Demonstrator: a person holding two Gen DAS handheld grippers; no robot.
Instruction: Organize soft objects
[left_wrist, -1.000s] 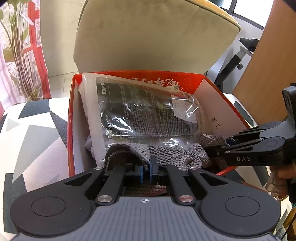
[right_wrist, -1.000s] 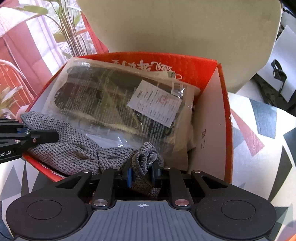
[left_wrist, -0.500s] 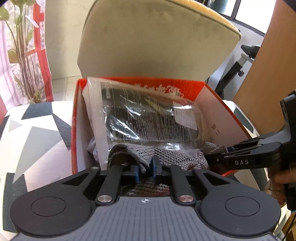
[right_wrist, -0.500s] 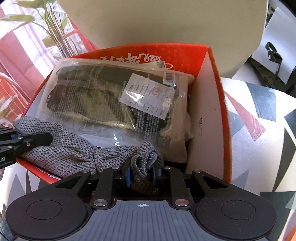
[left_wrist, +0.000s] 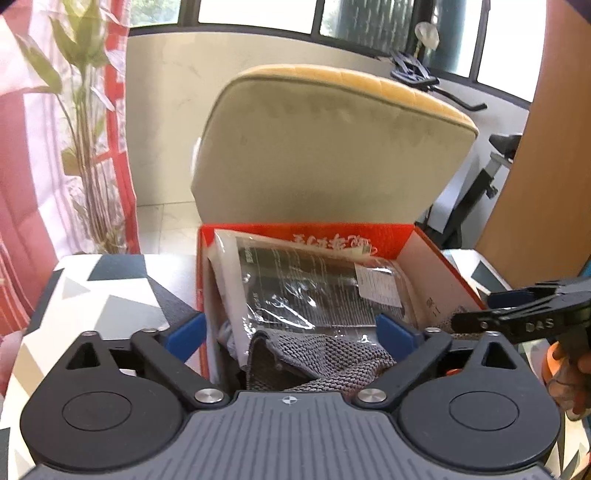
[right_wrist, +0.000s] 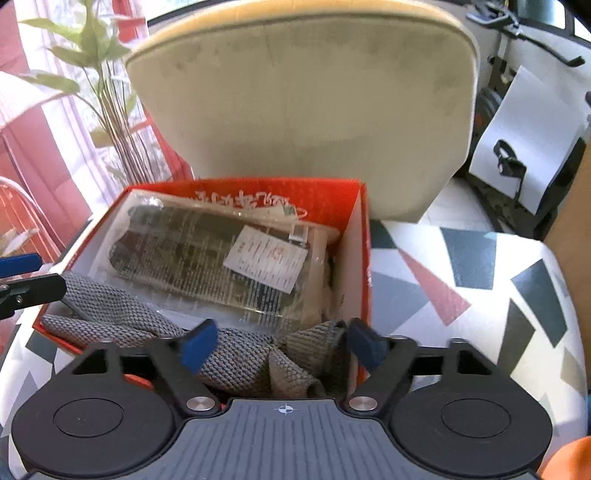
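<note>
1. Left gripper: jaws spread wide, blue pads on either side of the box's near end, holding nothing. One blue pad sits outside the box's left wall, the other over the box interior.
2. Right gripper: jaws likewise spread wide, nothing between them gripped. The grey knit lies below and between the fingers, free of both pads.
3. Grey knitted cloth: lies crumpled along the near end of the orange cardboard box, one end draped over the box's near-left rim, the other bunched in the near-right corner. In the left wrist view the same cloth rests against the lower edge of the bag.
4. Clear plastic bag with dark contents: fills most of the box, leaning toward the far wall, a white printed label on its upper face.
5. The box stands on a seat with a geometric-patterned cover, directly in front of a beige chair back.
6. A potted plant and red-and-white curtain stand to the left.
</note>
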